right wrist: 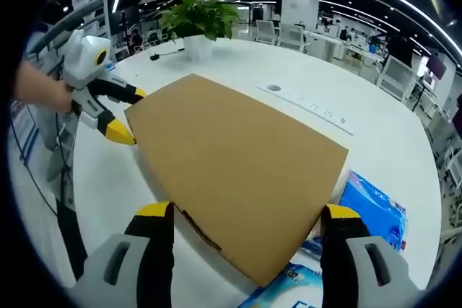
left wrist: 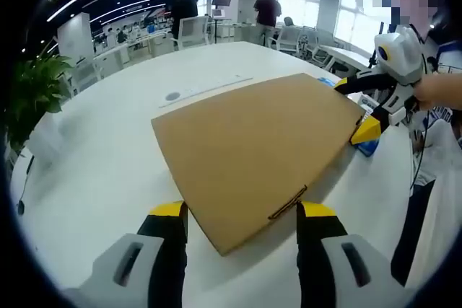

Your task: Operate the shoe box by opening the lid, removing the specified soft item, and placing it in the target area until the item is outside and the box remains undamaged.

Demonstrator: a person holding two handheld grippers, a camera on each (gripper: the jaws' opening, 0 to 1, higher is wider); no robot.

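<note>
I'm looking along my left tongs and they stand spread wide, yellow tips either side of the near corner of the shoe box, nothing between the pads. The box lies flat on the white counter with its brown lid shut; a small tab shows on the edge nearest me. To the left of the box the counter is bare and broad, plenty of room on that side, with a round port and a long power strip beyond the far edge. A potted plant sits at the counter's far left rim. My right tongs reach in from the right, gaping open around the box's far corner, one tip above the lid, one below at the side. In the right gripper view I've got the opposite corner: right tongs parted wide, straddling the box, gripping nothing. Here I see blue plastic packets lying just beside and partly under the box's right edge, crowding that side. The left tongs show at the far left corner, open, with a hand on them. Past the lid the counter runs clear to the plant. Whether either tip is actually touching cardboard, I can't tell.
</note>
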